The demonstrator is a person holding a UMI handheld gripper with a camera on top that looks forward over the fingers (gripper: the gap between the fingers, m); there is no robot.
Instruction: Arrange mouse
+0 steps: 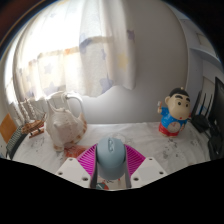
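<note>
The gripper (111,168) has its fingers closed in on the computer mouse (111,158), the pink pads (88,158) pressing both flanks, probably to carry it to its spot on the table (140,140). The mouse sits at the table's near edge, pale grey-blue, smooth and rounded. Beyond stand a glass jug (66,122) towards the left edge and a cartoon figurine (175,112) towards the right.

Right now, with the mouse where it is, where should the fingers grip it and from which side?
Grip the mouse across its two long sides, near the middle of its rounded body, coming from its rear end as now. It lies lengthwise between the fingers, so the pads face its flanks. The humped top would likely slip. Whether both pads press yet is unclear.
</note>
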